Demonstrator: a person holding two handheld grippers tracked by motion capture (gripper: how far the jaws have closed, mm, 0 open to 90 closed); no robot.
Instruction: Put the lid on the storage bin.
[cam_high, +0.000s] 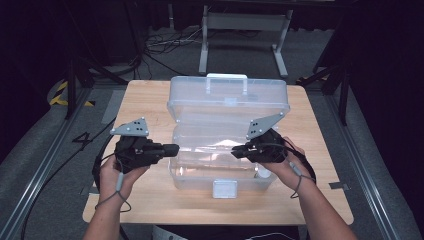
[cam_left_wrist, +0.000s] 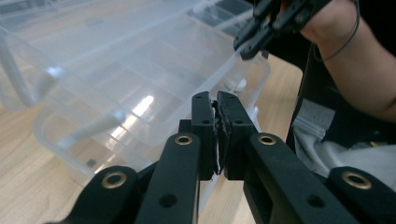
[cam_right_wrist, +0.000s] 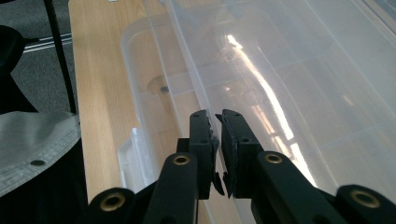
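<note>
The clear plastic box (cam_high: 227, 130) stands open in the middle of the counter (cam_high: 145, 200), and I think I am working on its inner tray. My left tongs (cam_high: 175, 148) seem clenched on the tray's left rim, my right tongs (cam_high: 236, 151) almost closed at its right rim; next both must lift evenly.

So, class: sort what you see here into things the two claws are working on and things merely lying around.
In the job:
clear plastic box
its raised lid
left claw
right claw

Lying about:
wooden table
cables on the floor
grey frame beyond
</note>
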